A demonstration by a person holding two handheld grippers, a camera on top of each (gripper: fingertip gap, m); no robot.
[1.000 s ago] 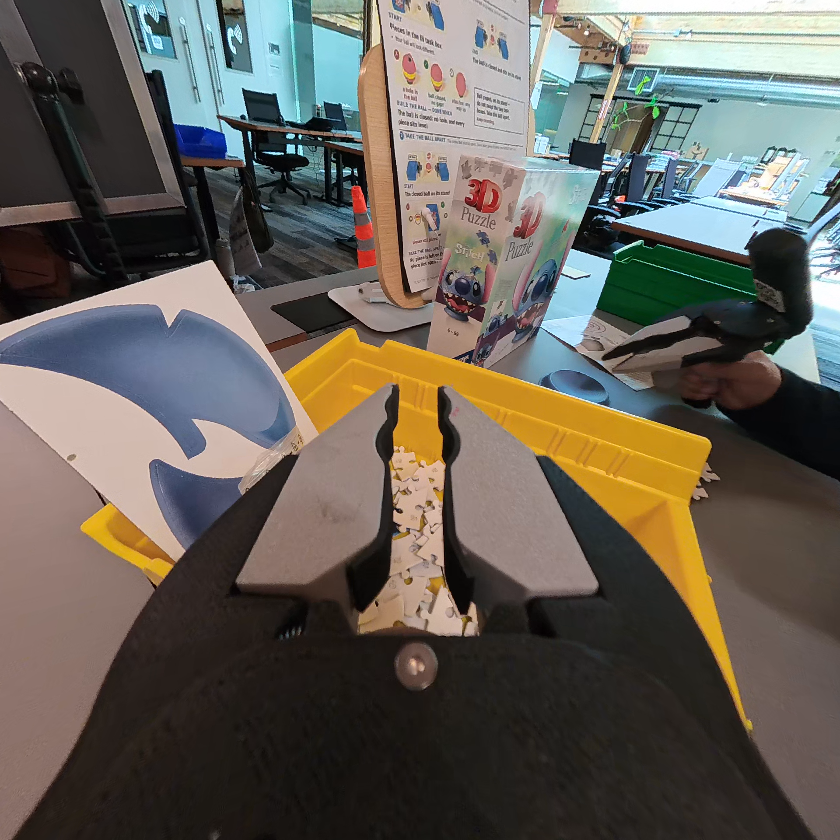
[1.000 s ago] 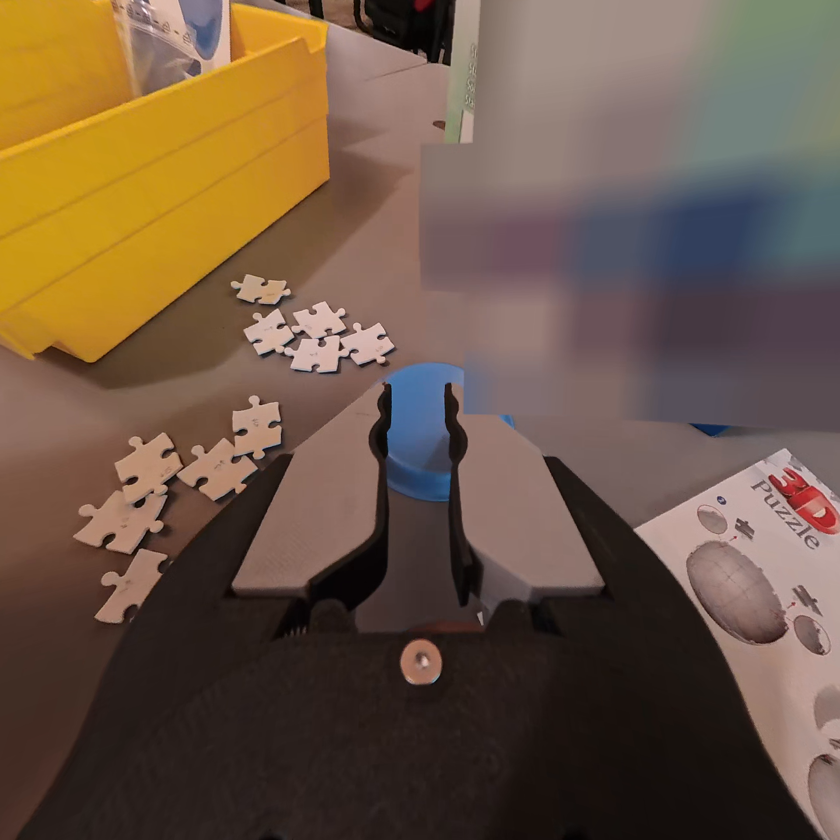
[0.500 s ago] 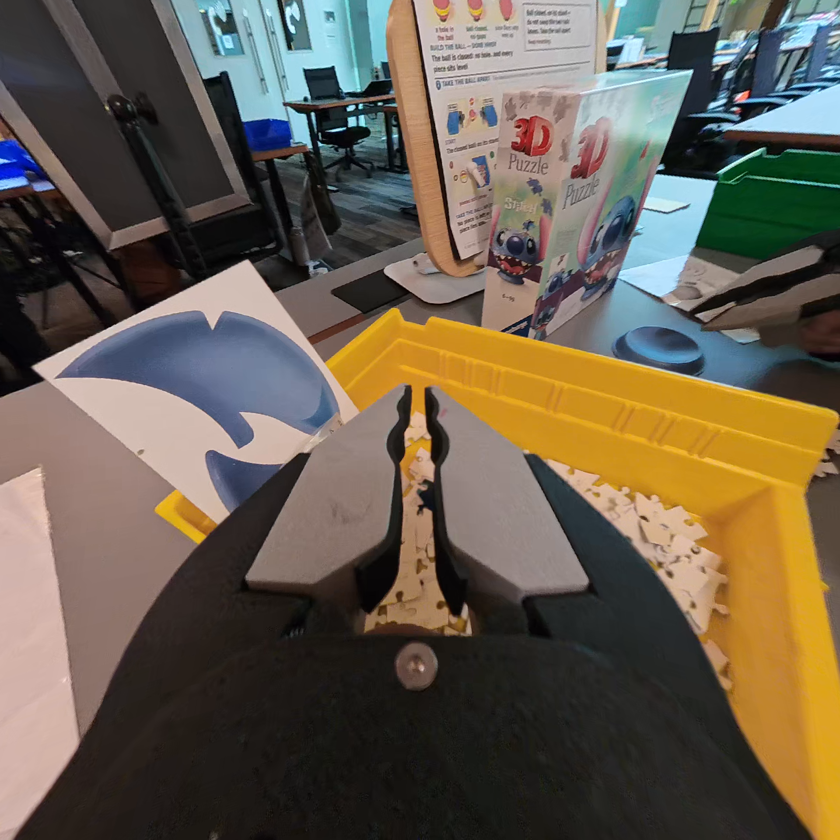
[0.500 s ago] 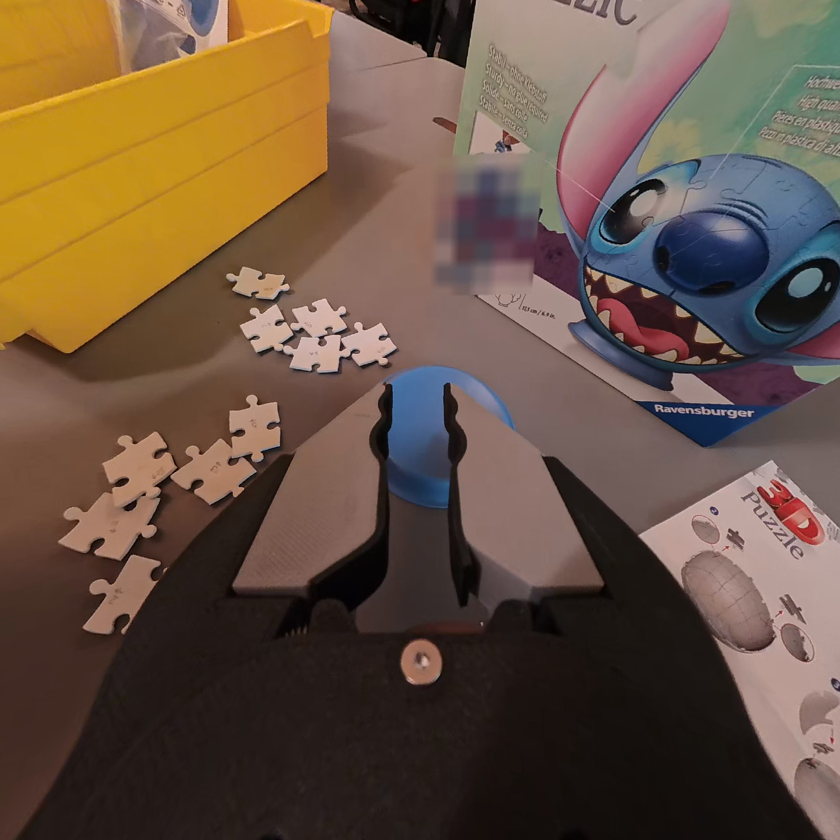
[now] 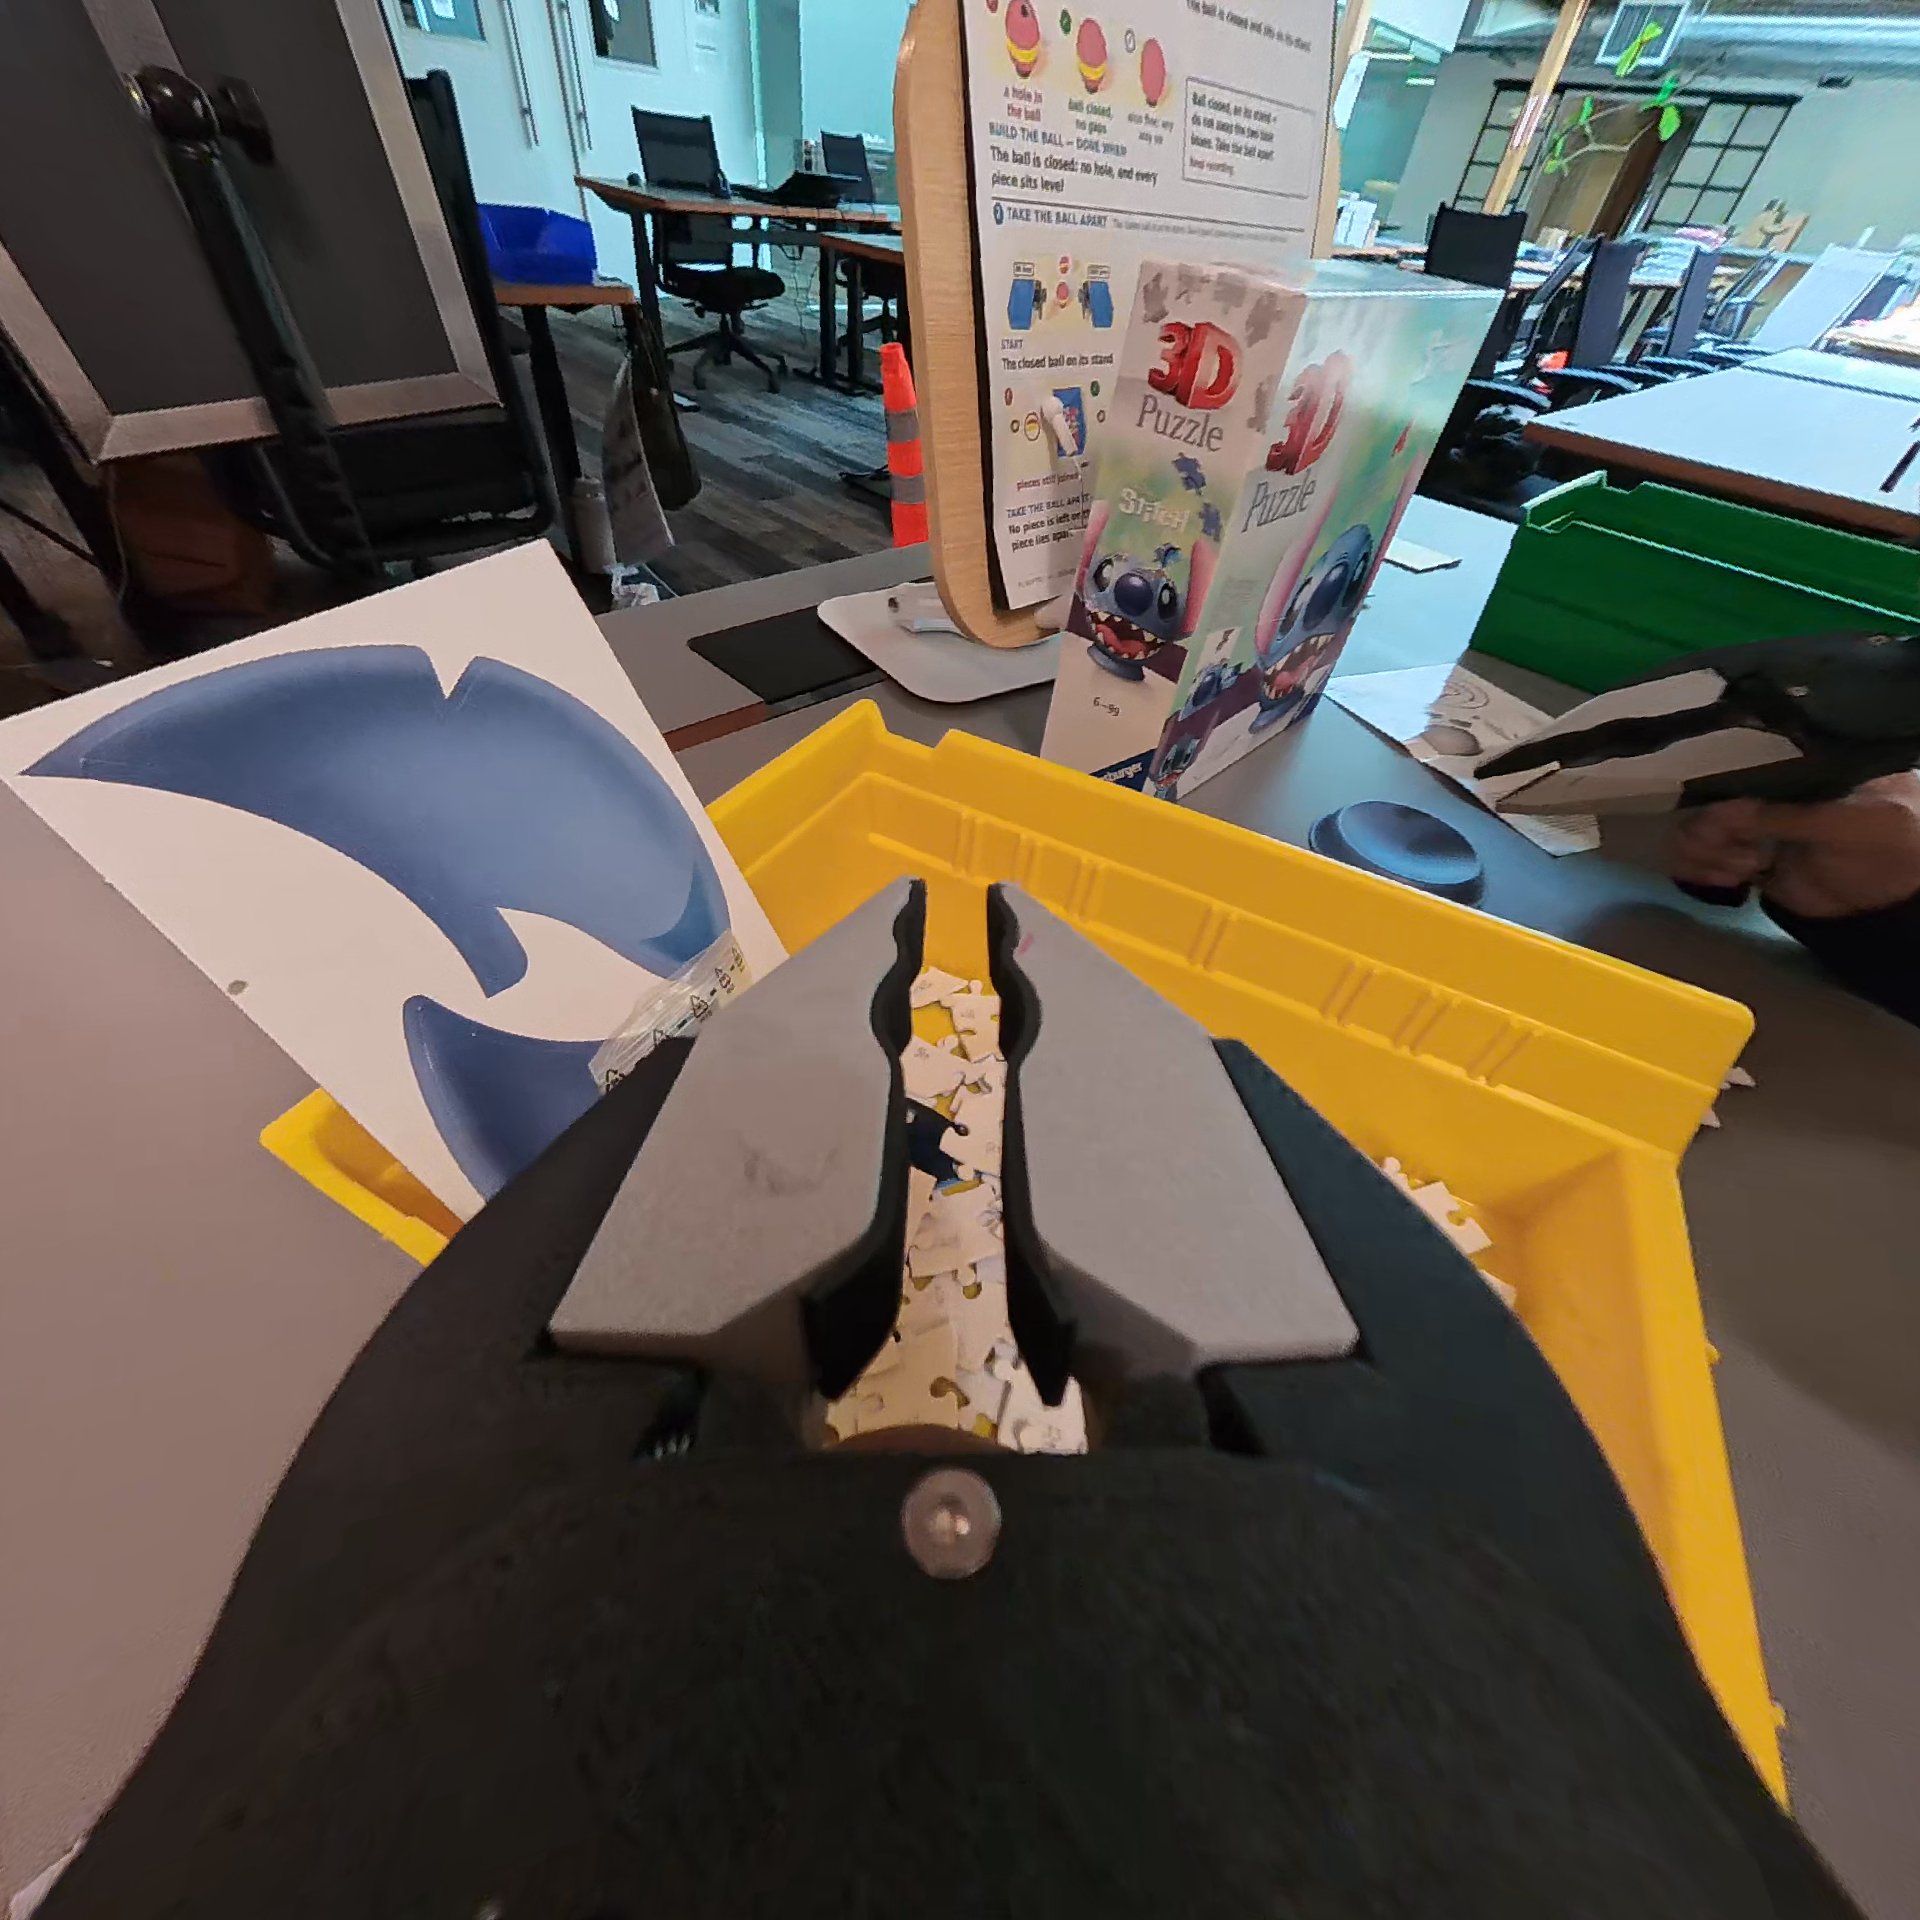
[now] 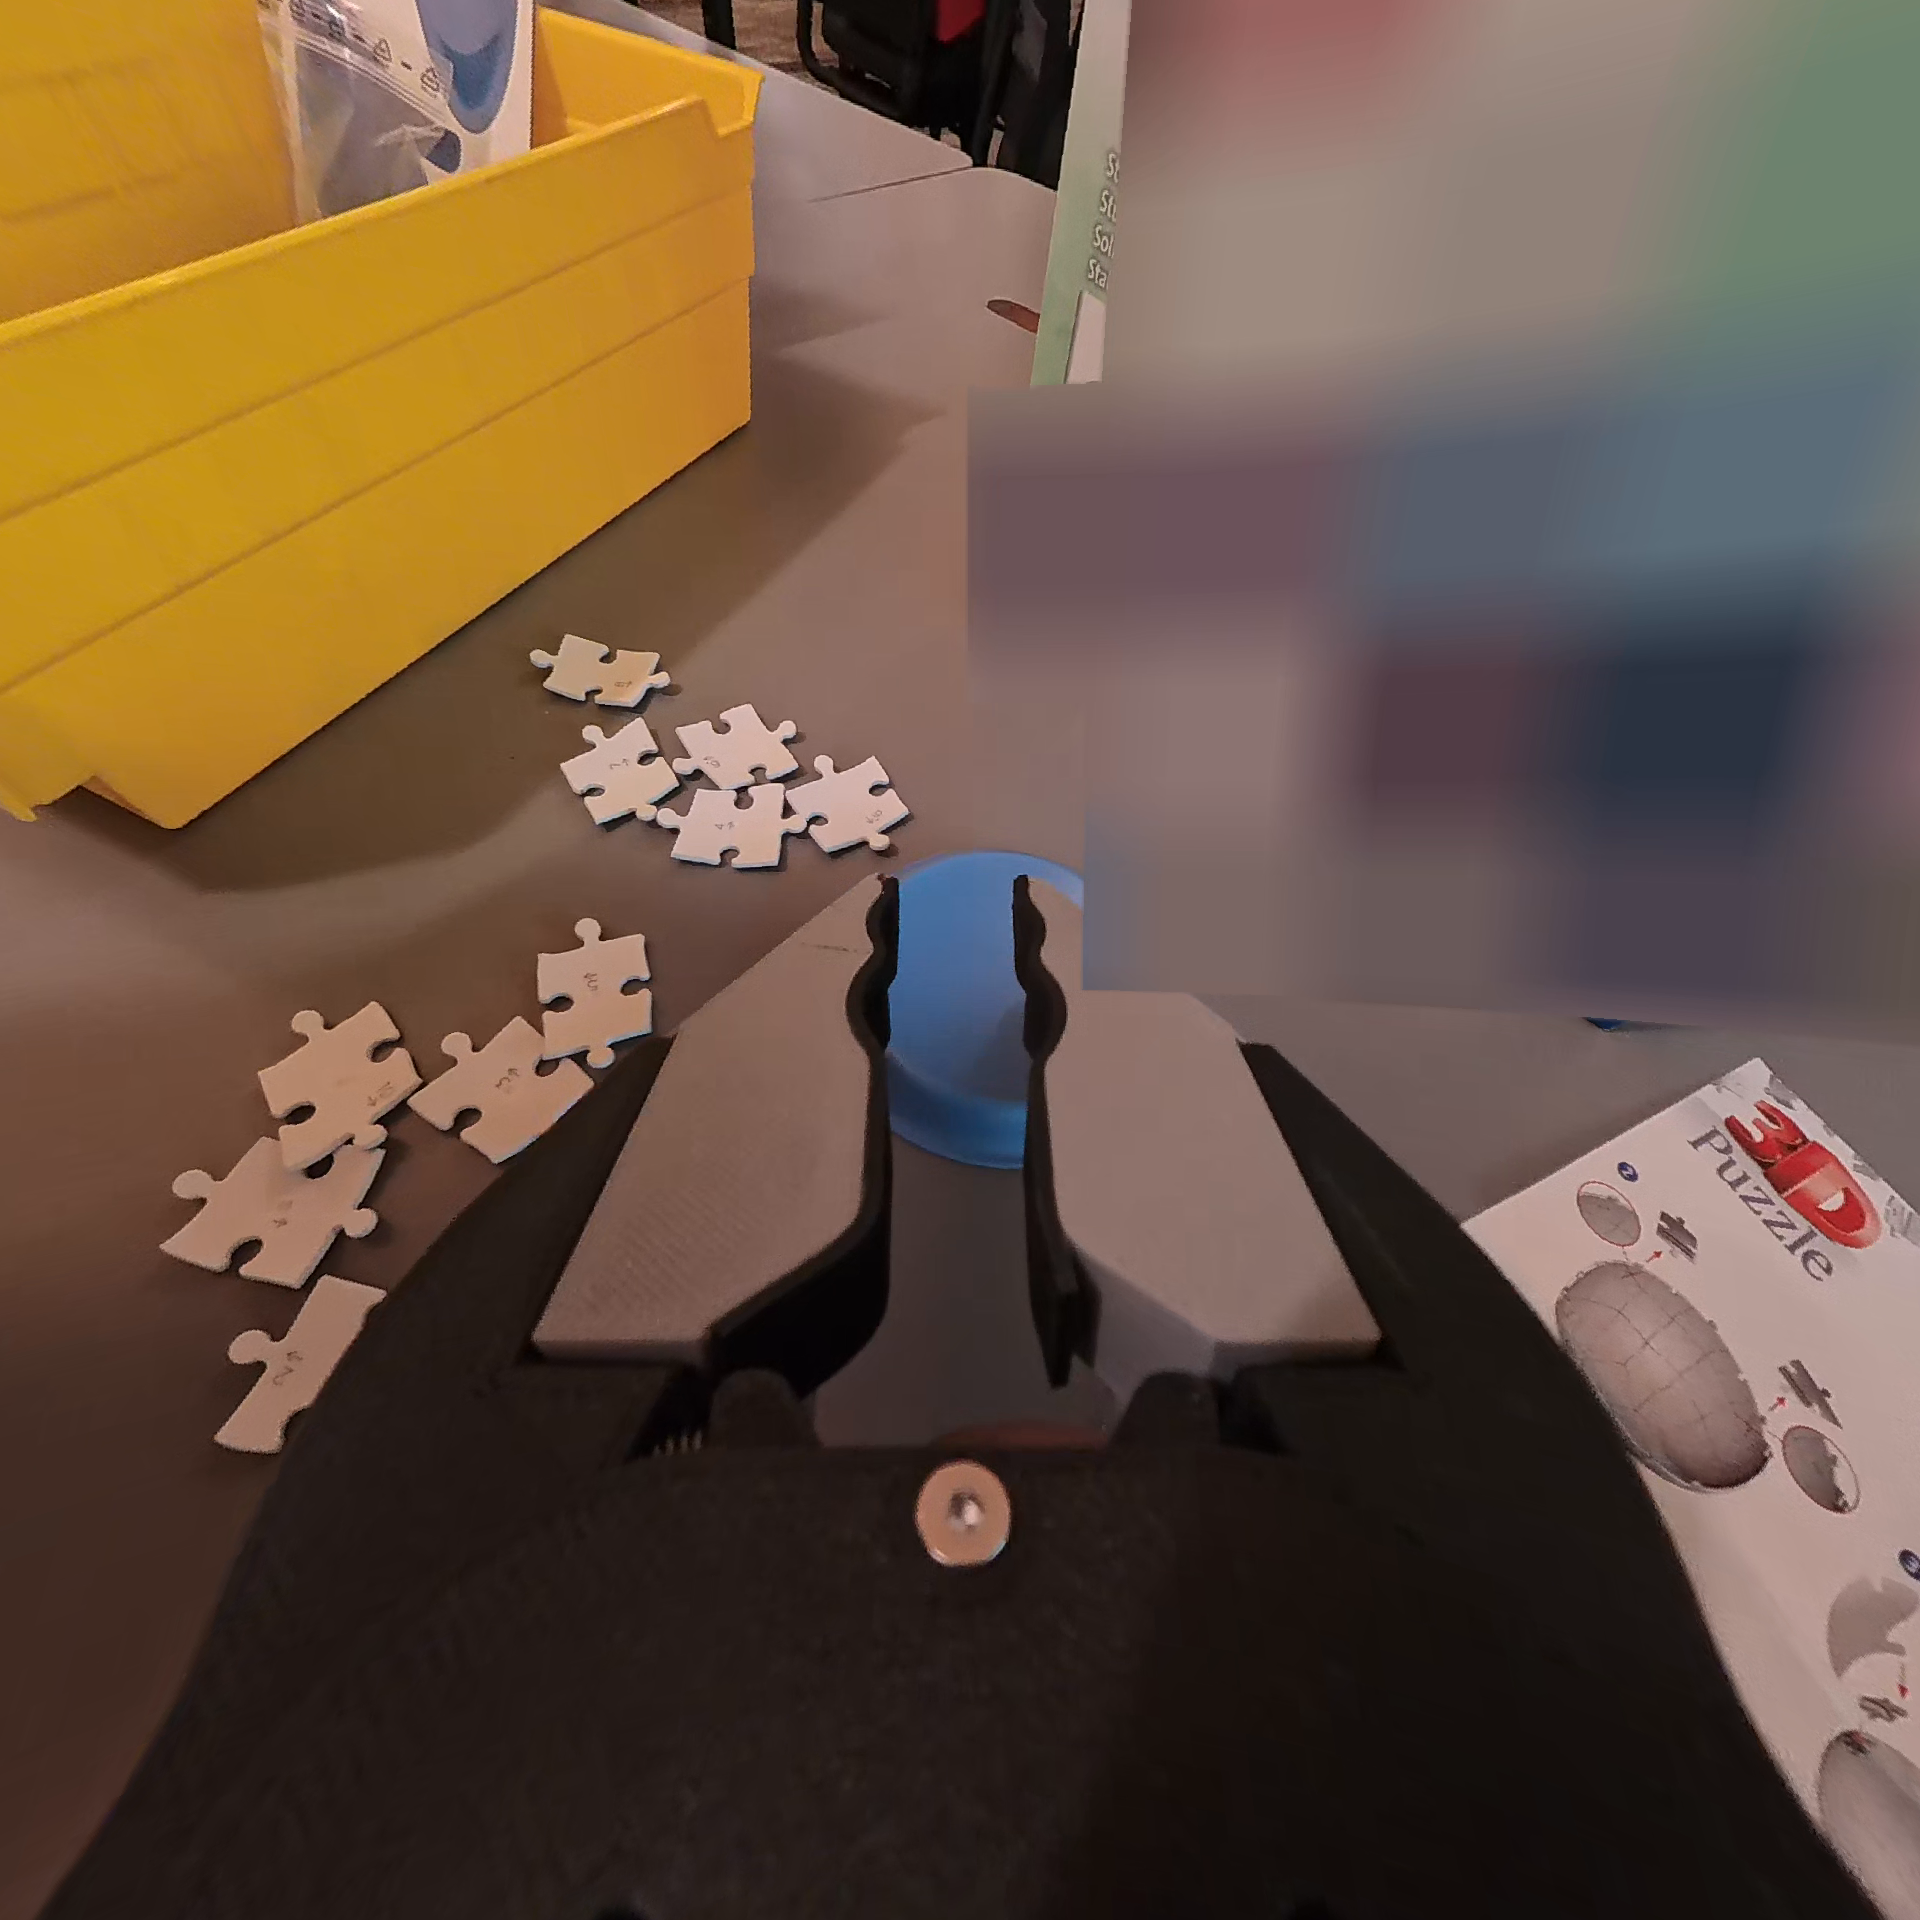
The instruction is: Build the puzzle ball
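With your left gripper (image 5: 951,914) narrowly parted and empty over the yellow bin's (image 5: 1351,966) heaped pieces (image 5: 951,1236), and your right gripper (image 6: 951,894) likewise gapped and empty above the blue stand (image 6: 956,1039), a blind pinch risks lifting several pieces together.

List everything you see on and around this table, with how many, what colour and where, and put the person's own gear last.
yellow bin: one, yellow, on the grey table under the left gripper
pieces in the bin: a heap, mostly white backs up, on the bin floor
loose pieces: ten, white, on the table between bin and stand
stand: one, blue, round, ahead of the right gripper
puzzle box: one, upright behind the bin
card: one, white with blue shapes, leaning in the bin
instruction sheet: one, white, at the right
sign board: one, wood-edged, behind the box
green bin: one, far right
left gripper: open, empty
right gripper: open, empty
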